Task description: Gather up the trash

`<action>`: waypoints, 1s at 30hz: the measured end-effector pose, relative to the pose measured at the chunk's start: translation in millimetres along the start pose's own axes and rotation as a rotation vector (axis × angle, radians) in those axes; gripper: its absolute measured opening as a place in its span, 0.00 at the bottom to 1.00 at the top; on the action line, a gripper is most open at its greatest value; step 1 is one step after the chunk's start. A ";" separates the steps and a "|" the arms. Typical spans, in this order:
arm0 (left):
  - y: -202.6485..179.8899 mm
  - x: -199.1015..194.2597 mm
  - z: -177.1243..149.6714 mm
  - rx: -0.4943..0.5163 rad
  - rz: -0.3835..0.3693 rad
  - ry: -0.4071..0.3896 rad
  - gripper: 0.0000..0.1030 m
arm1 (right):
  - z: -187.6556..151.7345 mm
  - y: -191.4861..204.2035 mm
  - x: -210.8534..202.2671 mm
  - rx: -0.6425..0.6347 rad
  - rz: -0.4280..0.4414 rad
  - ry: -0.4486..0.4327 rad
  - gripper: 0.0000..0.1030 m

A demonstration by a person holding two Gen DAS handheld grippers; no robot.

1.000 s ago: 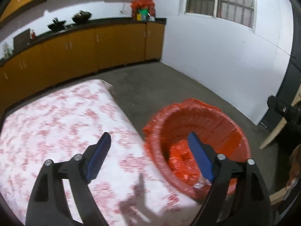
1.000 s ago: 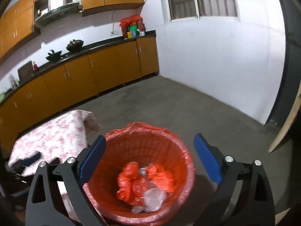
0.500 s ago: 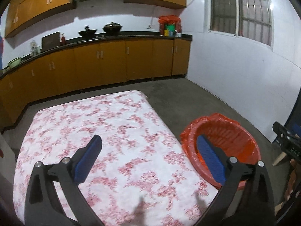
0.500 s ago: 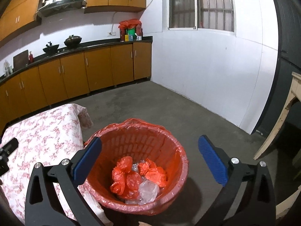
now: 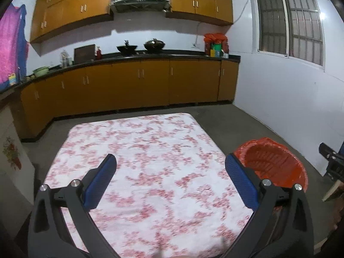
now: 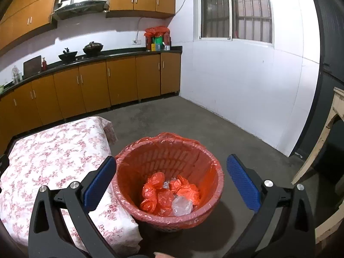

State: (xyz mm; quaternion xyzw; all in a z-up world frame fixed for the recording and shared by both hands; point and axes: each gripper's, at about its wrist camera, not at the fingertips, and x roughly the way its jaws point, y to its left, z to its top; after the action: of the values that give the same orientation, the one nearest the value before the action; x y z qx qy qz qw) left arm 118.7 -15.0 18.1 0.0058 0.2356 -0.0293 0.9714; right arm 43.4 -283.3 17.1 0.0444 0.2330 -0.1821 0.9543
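Rising tongs (image 5: 171, 179), wider table (image 5: 150, 142) view

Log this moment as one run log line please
left tongs: open, empty, over floral tablecloth | right tongs: open, empty, above red bin | bin: crumpled red and clear bags inside

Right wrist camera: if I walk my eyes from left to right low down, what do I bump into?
Flowery tablecloth → left blue finger → red trash basket → right blue finger → pale wooden frame.
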 end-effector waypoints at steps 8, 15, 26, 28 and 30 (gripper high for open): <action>23.4 -36.0 -17.5 -0.043 0.041 -0.017 0.96 | -15.2 -2.1 -28.6 0.038 0.059 -0.015 0.98; 28.7 -64.9 -34.9 -0.046 0.054 -0.038 0.96 | -32.1 4.8 -51.0 0.021 0.085 -0.031 0.98; 18.2 -105.4 -60.8 0.015 0.079 -0.080 0.96 | -57.9 23.9 -80.9 -0.062 0.112 -0.062 0.98; 19.1 -109.1 -62.9 0.011 0.084 -0.082 0.96 | -60.5 28.0 -85.9 -0.074 0.118 -0.069 0.98; 20.6 -113.3 -65.6 0.007 0.096 -0.086 0.96 | -62.5 30.1 -89.4 -0.084 0.123 -0.072 0.98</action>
State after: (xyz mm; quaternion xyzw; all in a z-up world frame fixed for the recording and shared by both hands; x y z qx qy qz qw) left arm -10.6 13.3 11.7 0.0189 0.1928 0.0161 0.9809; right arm -46.1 -215.5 2.8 0.0119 0.2028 -0.1147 0.9724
